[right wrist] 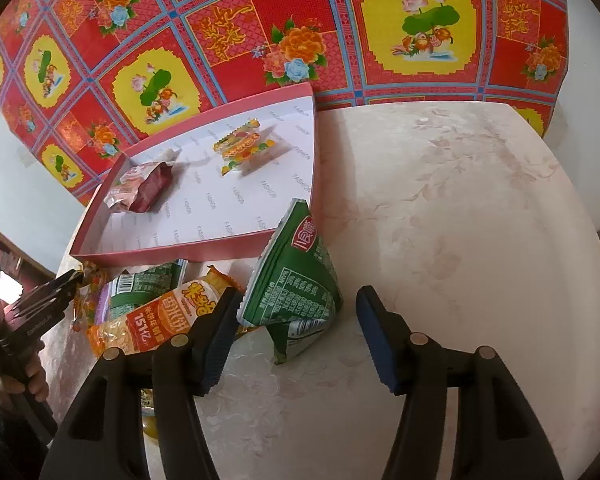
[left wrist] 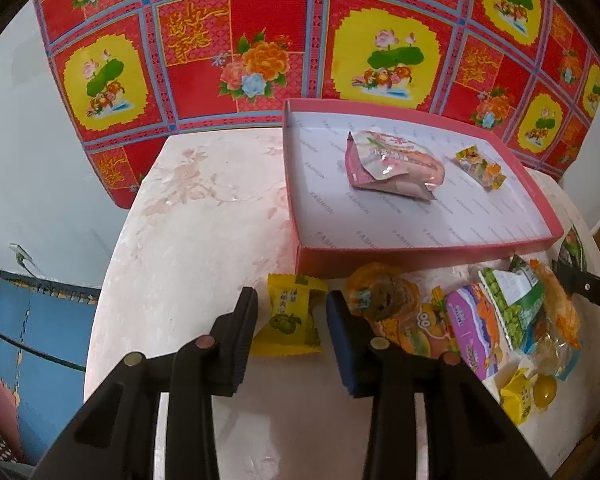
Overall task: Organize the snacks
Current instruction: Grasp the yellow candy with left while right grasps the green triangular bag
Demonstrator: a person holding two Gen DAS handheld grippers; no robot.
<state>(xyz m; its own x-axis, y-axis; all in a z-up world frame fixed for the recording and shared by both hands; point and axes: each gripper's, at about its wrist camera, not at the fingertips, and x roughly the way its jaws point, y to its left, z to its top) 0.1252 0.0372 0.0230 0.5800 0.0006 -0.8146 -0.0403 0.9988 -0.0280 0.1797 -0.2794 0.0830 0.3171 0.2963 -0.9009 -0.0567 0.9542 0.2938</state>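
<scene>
A shallow pink box (left wrist: 420,254) (right wrist: 180,254) with a white printed inside holds a pink packet (left wrist: 392,168) (right wrist: 144,188) and a small colourful candy packet (left wrist: 480,166) (right wrist: 242,146). In front of it lies a pile of snacks: an orange packet (left wrist: 384,296), a purple one (left wrist: 476,320), a green pea packet (left wrist: 512,300) and an orange rice-cracker packet (right wrist: 160,320). My left gripper (left wrist: 292,294) is open, straddling a yellow packet (left wrist: 292,316) that lies on the table. My right gripper (right wrist: 298,292) is open around a green bag (right wrist: 296,272); the right finger stands apart from it.
The round table (left wrist: 204,216) (right wrist: 460,200) has a pale floral cloth and drops off at the left and right edges. A red and yellow flowered cloth (left wrist: 240,52) hangs behind it. A small yellow candy (left wrist: 520,396) lies near the front. A hand (right wrist: 12,380) holds the left gripper.
</scene>
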